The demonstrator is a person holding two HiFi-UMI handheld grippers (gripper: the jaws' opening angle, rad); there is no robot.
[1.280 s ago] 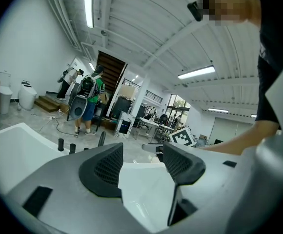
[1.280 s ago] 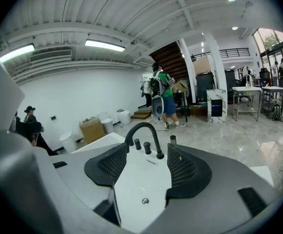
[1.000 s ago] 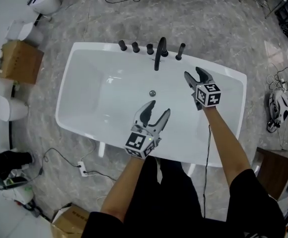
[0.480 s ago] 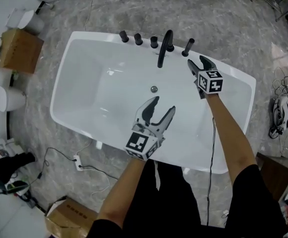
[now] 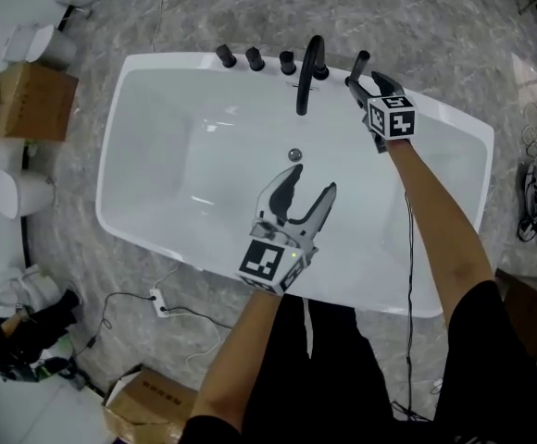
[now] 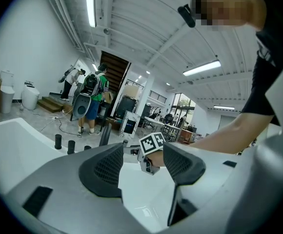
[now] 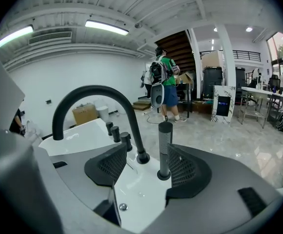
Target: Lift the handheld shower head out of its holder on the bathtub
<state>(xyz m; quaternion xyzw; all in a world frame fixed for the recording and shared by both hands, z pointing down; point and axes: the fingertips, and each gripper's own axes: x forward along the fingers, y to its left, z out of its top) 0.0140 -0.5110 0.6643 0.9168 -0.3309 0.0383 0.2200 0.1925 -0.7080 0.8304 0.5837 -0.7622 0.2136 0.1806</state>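
A: Your right gripper (image 5: 365, 81) is at the far rim of the bathtub (image 5: 449, 123), at the right end of the tap row, with its jaws spread wide.

B: In your right gripper view the handheld shower head (image 7: 165, 147) stands upright in its holder (image 7: 164, 175) between those jaws, just beside the right-hand pad (image 7: 183, 167). You have no pinch on it. Whether that pad touches it, I cannot tell.

A: Left of it on the rim is the black arched spout (image 7: 97, 89), then three short black knobs (image 5: 256, 59) in a row further left.

B: Your left gripper (image 5: 312, 179) hangs over the middle of the tub, on the near side of the drain (image 5: 294, 155), well apart from the shower head. Its jaws are spread too, with nothing held between them.

A: Your left gripper view looks past its pads at the marker cube (image 6: 152, 142) on your right gripper.

B: A cardboard box (image 5: 32, 100) stands on the floor off the tub's left end.
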